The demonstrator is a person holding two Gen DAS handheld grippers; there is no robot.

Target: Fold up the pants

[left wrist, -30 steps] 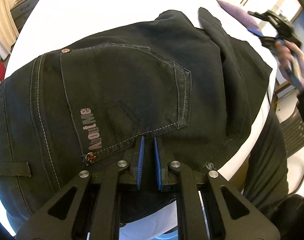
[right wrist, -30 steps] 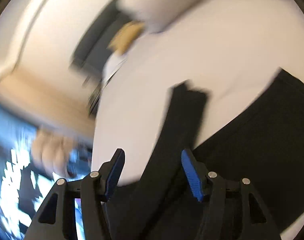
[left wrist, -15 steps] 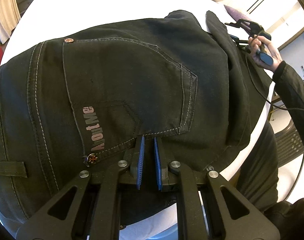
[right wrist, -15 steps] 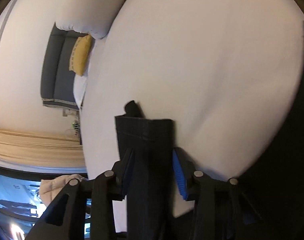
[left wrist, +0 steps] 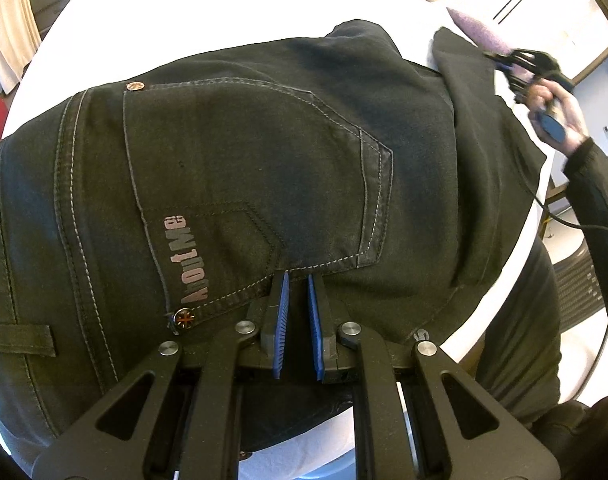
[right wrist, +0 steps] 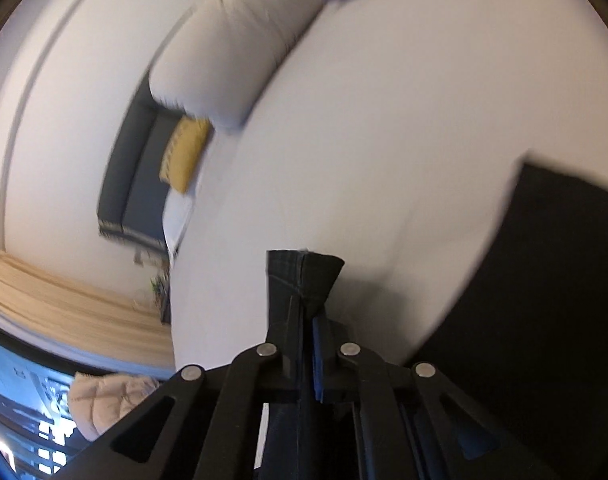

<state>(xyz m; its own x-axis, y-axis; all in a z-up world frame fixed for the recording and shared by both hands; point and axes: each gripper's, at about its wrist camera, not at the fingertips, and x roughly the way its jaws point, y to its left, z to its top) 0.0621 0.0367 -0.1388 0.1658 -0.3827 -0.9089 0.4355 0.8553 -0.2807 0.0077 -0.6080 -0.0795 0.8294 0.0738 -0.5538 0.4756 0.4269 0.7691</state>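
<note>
On the bed (left wrist: 231, 4): both grippers clamp the pants (left wrist: 263, 152).
Right gripper (right wrist: 307, 320), just closed on the hem (right wrist: 304, 276): lift clear before folding; left gripper (left wrist: 297, 312) anchors the waist.

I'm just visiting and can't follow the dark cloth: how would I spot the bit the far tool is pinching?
Start at the white bed, where black pants lie spread. Their hem end sticks up from the right gripper, whose jaws have just been closing on it. Unlike the flat pocket area, it is raised and bunched.

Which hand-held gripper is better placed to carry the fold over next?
Right. The right hand-held gripper is clamped on the leg hem; the left hand-held gripper pins the pants near the waist.
</note>
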